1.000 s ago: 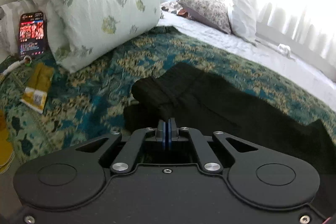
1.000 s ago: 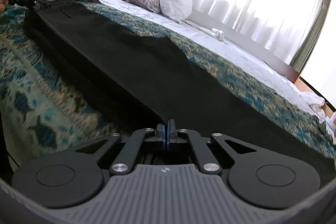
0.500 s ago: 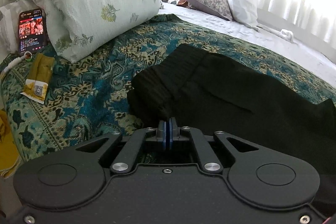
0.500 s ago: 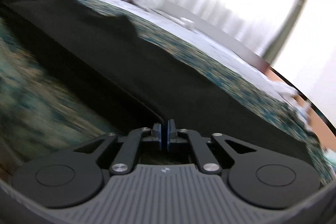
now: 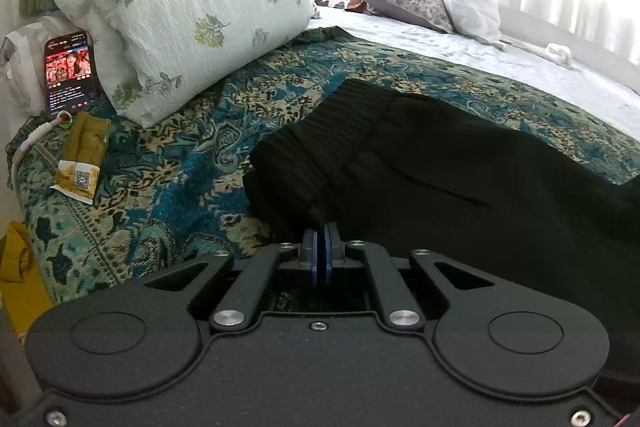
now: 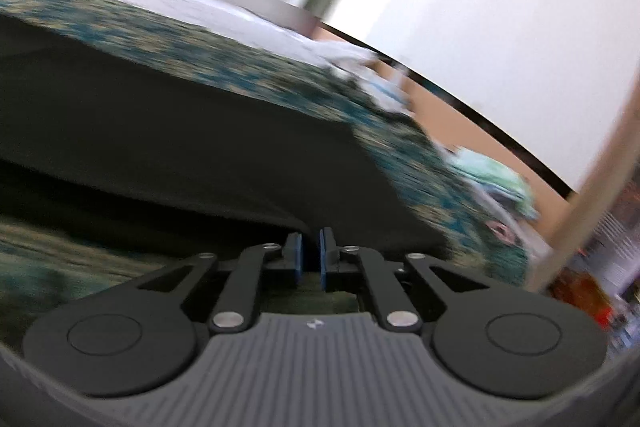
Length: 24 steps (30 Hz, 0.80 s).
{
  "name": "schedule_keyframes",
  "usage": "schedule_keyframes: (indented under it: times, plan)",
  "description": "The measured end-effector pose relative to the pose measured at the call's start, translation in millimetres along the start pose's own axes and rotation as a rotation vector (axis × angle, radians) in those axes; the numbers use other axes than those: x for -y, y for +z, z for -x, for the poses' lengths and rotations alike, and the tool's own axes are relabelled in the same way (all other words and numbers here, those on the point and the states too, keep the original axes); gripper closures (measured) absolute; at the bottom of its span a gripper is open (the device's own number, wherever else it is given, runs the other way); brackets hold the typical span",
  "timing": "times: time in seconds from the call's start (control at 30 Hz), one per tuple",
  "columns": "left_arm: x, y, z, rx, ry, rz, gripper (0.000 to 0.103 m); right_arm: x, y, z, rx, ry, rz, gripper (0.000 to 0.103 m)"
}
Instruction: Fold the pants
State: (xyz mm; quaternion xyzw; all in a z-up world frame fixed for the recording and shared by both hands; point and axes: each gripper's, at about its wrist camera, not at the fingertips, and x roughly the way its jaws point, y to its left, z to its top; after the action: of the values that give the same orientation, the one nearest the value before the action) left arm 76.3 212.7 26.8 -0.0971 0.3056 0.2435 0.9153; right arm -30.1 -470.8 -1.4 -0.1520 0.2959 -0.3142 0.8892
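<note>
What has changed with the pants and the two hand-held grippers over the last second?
The right hand-held gripper swung along the black pants toward the foot of the bed, and its jaws are opening with a clear gap and no cloth visible between them. The left hand-held gripper stayed shut at the ribbed waistband. The phone and snack wrapper have not moved.

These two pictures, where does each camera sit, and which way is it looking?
Left wrist: on the left gripper, jaws shut at the waistband of the black pants; it faces up the bed toward the floral pillow and phone.
Right wrist: on the right gripper, jaws opening with nothing between them; it faces the pants' far end and a wall, blurred.
Shared: pants and the teal bedspread. No hand shows.
</note>
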Motion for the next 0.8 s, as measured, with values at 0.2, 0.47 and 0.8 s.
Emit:
schedule_keyframes:
  times: [0.2, 0.47, 0.8]
  plan:
    - [4, 1, 4, 0.012, 0.008, -0.017, 0.095, 72, -10, -27, -0.161, -0.150, -0.270, 0.060]
    - [21, 12, 50, 0.153, -0.018, -0.034, 0.022, 103, -1, -4, -0.085, -0.066, -0.435, 0.023]
    - [86, 2, 106, 0.174, -0.308, -0.168, 0.008, 86, 14, -9, -0.048, 0.192, -0.607, 0.000]
